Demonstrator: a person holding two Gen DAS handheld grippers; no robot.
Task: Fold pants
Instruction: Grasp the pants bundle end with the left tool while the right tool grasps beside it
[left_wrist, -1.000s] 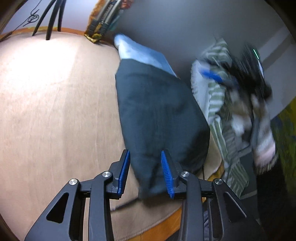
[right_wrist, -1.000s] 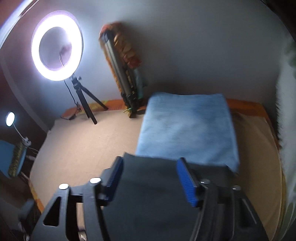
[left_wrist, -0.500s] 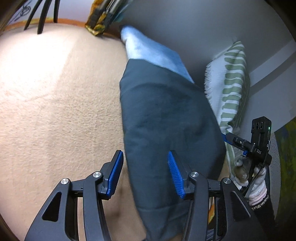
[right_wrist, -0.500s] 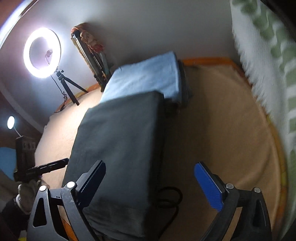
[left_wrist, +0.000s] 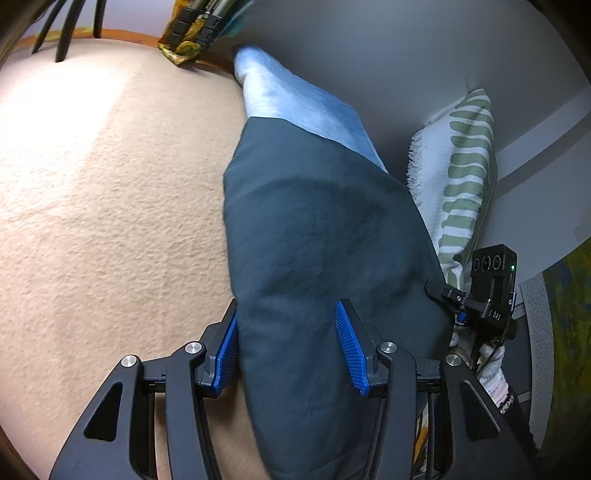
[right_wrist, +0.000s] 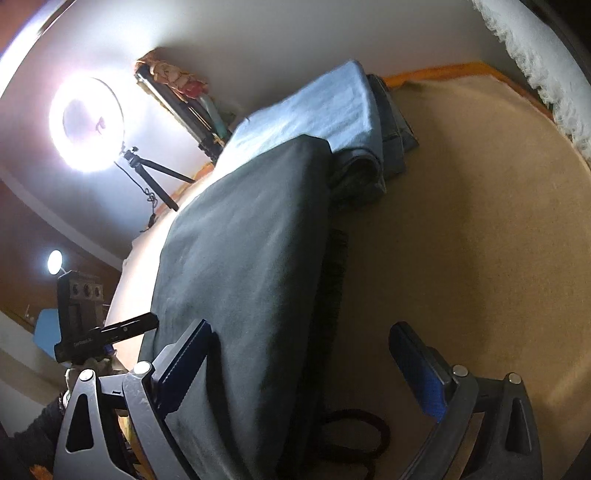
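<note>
**Lying long on the tan bed, the dark pants sit folded**

The dark pants (left_wrist: 325, 236) lie flat on the tan bed (left_wrist: 110, 206). Their long side runs from the near edge of the bed toward the far edge by the wall. Their far end rests on a folded light blue cloth (left_wrist: 295, 99). The left tool (left_wrist: 288, 347) is at the near end of the pants, its blue pads apart, not pinching. The right tool (right_wrist: 306, 373) is spread wide, holding nothing; one pad is above the pants, the other above the bare bed.
</note>
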